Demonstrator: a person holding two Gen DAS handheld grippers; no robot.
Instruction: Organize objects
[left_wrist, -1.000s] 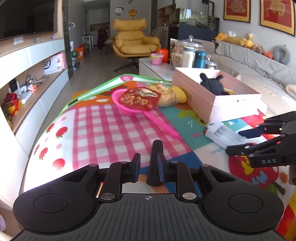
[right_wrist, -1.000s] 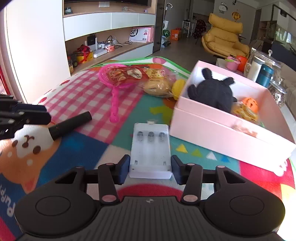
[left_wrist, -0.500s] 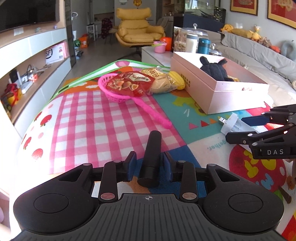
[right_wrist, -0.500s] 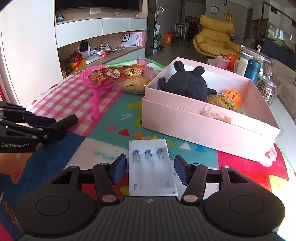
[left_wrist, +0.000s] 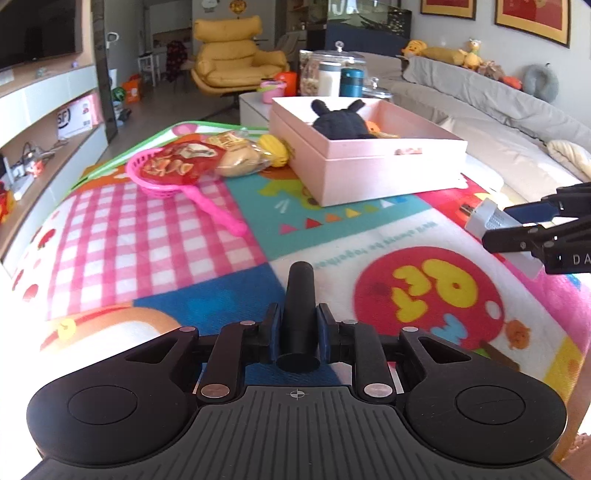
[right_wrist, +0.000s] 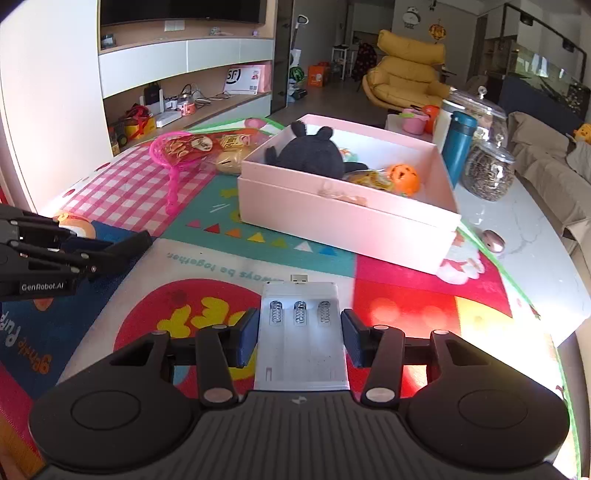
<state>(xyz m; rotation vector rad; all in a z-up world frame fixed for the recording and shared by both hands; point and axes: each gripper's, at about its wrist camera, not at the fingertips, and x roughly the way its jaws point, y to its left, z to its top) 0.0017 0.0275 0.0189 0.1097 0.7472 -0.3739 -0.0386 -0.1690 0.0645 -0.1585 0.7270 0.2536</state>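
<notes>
Colourful play mat (left_wrist: 155, 236) is covering your table, with the pink box (right_wrist: 343, 218) sitting at its far side. Your left gripper (left_wrist: 297, 328) has just been closing and is clamping the black cylinder (left_wrist: 300, 295); your right gripper (right_wrist: 298, 334), also just closing, is gripping the white battery case (right_wrist: 301, 332), both short of the box.

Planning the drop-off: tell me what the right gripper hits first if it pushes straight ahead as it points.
Probably the near wall of the pink box; only bare play mat lies before it, though depth is uncertain.

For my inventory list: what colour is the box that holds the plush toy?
Pale pink box; the right wrist view shows it best.
</notes>
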